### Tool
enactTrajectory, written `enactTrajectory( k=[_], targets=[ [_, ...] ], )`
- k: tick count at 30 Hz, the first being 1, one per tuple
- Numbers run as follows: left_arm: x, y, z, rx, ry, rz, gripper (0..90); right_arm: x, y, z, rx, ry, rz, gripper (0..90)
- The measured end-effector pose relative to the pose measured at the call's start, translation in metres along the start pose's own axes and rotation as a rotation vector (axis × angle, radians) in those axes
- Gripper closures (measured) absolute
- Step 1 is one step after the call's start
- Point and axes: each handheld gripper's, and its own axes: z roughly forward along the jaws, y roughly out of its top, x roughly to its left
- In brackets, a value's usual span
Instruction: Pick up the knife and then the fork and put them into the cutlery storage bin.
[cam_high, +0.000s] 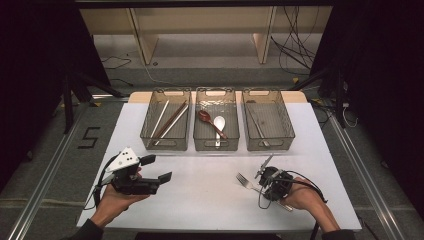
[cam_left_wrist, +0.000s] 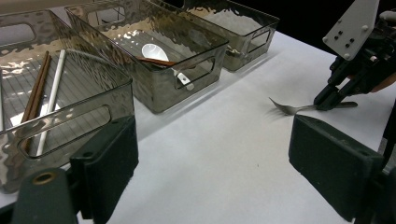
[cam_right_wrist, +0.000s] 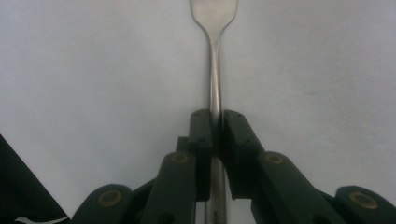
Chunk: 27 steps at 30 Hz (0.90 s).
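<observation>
The metal fork (cam_high: 248, 182) lies flat on the white worktop (cam_high: 200, 200), near its front edge and toward the right corner, with the tines pointing away from the person. The right tool (cam_right_wrist: 215, 122) is closed on the fork's handle: in the right gripper view the two black jaws press the thin shaft from both sides, a little behind the neck. The fork looks stiff, light and smooth, so it is probably slippery and may turn between the pads if it is held far from its middle. A hold near the middle of the handle seems the safest. The left tool (cam_high: 155, 169) rests near the front left corner with the jaws wide apart and nothing between them.
</observation>
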Motion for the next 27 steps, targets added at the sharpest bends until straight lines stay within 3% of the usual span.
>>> enactTrajectory(
  k=[9,16,21,27],
  targets=[
    [0.0,0.0,0.0,0.0,0.001,0.001,15.0,0.002,0.004,0.0,0.029,-0.017,-0.026,84.0],
    [0.0,0.0,0.0,-0.001,0.002,0.002,15.0,0.0,0.002,-0.001,0.014,-0.004,-0.026,84.2],
    [0.0,0.0,0.0,-0.001,0.002,0.002,15.0,-0.001,0.0,-0.002,-0.013,0.009,-0.004,84.2],
    [0.0,0.0,0.0,-0.001,0.002,0.002,15.0,-0.007,-0.002,-0.011,-0.088,0.03,0.025,84.3]
  ],
)
